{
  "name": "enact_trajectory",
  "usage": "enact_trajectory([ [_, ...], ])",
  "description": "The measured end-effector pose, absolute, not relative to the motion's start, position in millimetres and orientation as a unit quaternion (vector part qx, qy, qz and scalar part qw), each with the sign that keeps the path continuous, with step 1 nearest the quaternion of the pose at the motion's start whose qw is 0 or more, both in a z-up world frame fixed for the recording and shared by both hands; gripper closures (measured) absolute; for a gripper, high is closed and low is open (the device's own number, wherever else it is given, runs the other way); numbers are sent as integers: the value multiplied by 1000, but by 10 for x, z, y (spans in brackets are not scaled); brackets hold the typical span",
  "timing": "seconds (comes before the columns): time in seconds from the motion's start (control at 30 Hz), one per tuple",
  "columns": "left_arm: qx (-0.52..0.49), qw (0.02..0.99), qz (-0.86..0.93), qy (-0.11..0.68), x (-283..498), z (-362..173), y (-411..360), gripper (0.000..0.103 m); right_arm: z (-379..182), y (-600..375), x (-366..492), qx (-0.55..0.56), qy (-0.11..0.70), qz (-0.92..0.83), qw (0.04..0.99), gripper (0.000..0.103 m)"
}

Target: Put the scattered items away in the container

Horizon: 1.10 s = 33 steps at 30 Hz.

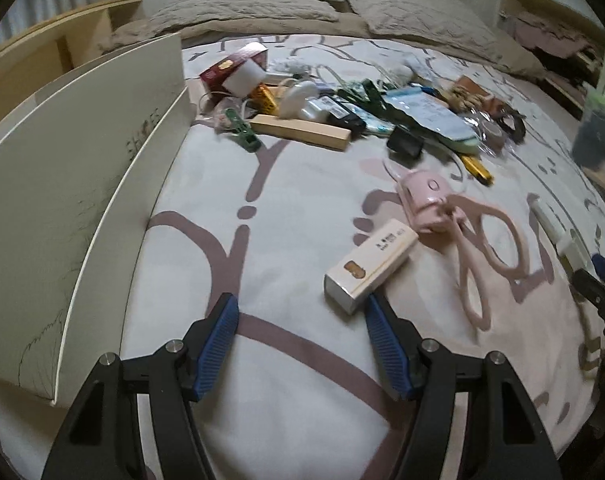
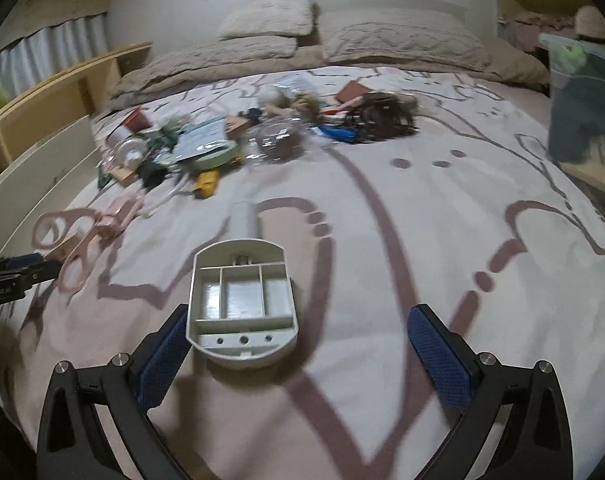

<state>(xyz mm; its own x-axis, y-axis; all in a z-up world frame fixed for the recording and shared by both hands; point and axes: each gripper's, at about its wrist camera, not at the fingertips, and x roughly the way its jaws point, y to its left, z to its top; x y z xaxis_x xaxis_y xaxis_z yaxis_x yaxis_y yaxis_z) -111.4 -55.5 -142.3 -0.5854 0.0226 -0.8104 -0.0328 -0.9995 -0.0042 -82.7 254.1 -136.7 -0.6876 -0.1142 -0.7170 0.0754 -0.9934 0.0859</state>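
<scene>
- The bedspread [image 2: 442, 208] fills both views, pale with mauve line drawing, and a heap of clutter [image 1: 342, 108] sprawls across its far half, well apart from either tool.
- Along the left edge stands the container [image 1: 82, 184], a tall cream box with thin upright walls, its opening facing up beside the bed.
- Here's the right gripper [image 2: 298, 356], jaws spread as wide as they go. A grey plastic holder [image 2: 240, 308], hollow underside up, with its stem pointing away, lies on the cover just inside the left pad [image 2: 162, 360]. Touching or a hair apart? Cannot tell. The other pad is clear of it, so nothing is pinched.
- The left gripper [image 1: 302, 348] hovers half spread and empty. A small cream carton [image 1: 368, 266] lies just ahead of its right pad [image 1: 386, 344], with pink scissors [image 1: 478, 248] beyond.
- My read: this is the pick. Centre the right gripper's jaws across the holder's short width, low on the rim, not the stem.
- Close squarely; the soft cover may let it tip.
- Then carry it left, over the box wall, before letting go.
</scene>
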Motion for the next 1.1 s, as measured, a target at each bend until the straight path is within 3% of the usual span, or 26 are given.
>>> enact_trajectory([
  [0.07, -449, 9, 893, 7, -1128, -1432, -562, 37, -1362, 2564, -832, 393, 3, -919, 30, 0],
  [0.13, -445, 0, 895, 8, -1148, -1442, -575, 29, -1356, 2599, -833, 392, 24, -920, 11, 0],
  [0.27, -442, -28, 897, 1, -1196, -1470, -662, 17, -1369, 2760, -881, 400, -5, -917, -8, 0],
  [0.77, -442, -82, 893, -7, -1196, -1499, -612, 8, -1368, 3055, -1023, 410, -59, -907, -82, 0],
  [1.1, -459, -12, 887, -53, -1180, -1475, -397, 1, -1426, 3006, -1020, 407, -35, -908, -93, 0],
])
